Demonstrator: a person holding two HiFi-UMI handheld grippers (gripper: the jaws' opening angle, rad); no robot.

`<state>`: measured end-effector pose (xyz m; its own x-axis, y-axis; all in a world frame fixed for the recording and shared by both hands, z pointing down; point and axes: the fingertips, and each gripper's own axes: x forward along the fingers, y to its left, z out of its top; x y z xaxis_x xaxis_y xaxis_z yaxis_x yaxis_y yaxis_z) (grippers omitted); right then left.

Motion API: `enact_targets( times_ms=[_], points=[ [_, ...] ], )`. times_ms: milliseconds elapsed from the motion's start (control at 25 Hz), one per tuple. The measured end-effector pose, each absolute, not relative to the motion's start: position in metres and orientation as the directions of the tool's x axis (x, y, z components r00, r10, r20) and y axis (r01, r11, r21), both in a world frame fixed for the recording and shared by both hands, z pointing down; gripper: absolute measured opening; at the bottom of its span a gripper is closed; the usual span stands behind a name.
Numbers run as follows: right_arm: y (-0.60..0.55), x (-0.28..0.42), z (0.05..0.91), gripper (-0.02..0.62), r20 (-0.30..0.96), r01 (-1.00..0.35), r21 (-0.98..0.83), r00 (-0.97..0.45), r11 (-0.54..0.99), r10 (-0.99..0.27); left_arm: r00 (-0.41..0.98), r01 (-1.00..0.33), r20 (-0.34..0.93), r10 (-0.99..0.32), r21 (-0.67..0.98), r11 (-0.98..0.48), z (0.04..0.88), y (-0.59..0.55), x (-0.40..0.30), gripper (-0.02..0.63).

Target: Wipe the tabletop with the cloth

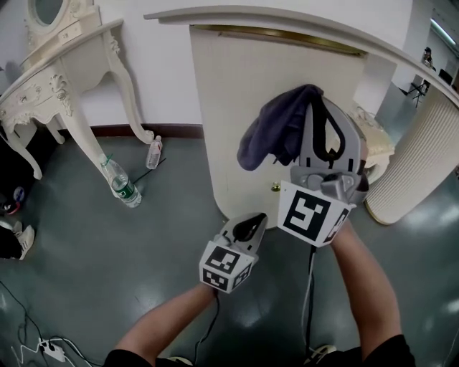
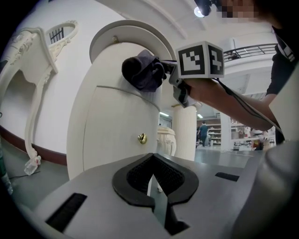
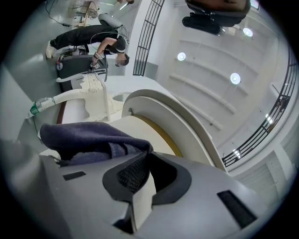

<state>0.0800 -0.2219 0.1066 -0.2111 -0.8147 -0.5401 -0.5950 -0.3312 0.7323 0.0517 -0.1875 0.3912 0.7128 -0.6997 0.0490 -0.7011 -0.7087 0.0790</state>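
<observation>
1. Forearms come in from the bottom edge of the head view. Each hand holds a gripper above the grey floor [image 1: 107, 258].
2. Nearest and lowest is the left gripper [image 1: 251, 223]. Its jaws are closed tip to tip with nothing between them, and it points at the cream cabinet front [image 1: 222, 107], near a small brass knob [image 1: 275, 187].
3. Higher and further out is the right gripper [image 1: 315, 107]. Its jaws are pressed together on a fold of the dark blue cloth [image 1: 276, 129], which bunches at the tips and hangs down to their left.
4. The cloth hangs in the air before the cabinet's upper face. Whether it brushes that face cannot be told.
5. Above it, the curved rim of the tabletop [image 1: 272, 20] overhangs the cabinet and sweeps from upper left down to the right edge of the head view.
6. Left of the cabinet the floor lies open as far as two plastic bottles [image 1: 123, 185], which are near the carved legs of a white vanity table [image 1: 64, 64].
7. On the right a fluted column [image 1: 419, 158] stands close beside the cabinet, so room there is tight.
</observation>
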Motion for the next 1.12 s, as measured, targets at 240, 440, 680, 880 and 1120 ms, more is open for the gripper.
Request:
enact_targets(
  times_ms=[240,440,680,880,1120],
  points=[
    [-0.223,0.089,0.133,0.023,-0.51,-0.584,0.748,-0.201,-0.316,-0.836,0.69,-0.721,0.038,-0.723,0.128,-0.681,0.392,-0.195,0.05,0.008],
    [-0.22,0.086,0.154,0.023,-0.471,-0.553,0.785,-0.239,-0.28,-0.849,0.655,-0.75,0.024,-0.755,0.139,-0.646,0.385,-0.205,0.048,0.008],
    [-0.211,0.074,0.196,0.023,-0.426,-0.519,0.825,-0.308,-0.224,-0.851,0.674,-0.737,0.046,-0.737,0.112,-0.667,0.392,-0.199,0.059,0.008],
    [-0.209,0.074,0.199,0.023,-0.412,-0.533,0.822,-0.312,-0.201,-0.856,0.673,-0.738,0.049,-0.738,0.104,-0.666,0.392,-0.199,0.062,0.008],
    [-0.208,0.1,0.173,0.023,-0.465,-0.526,0.802,-0.25,-0.284,-0.849,0.673,-0.738,0.051,-0.738,0.104,-0.667,0.392,-0.198,0.062,0.008]
  ],
)
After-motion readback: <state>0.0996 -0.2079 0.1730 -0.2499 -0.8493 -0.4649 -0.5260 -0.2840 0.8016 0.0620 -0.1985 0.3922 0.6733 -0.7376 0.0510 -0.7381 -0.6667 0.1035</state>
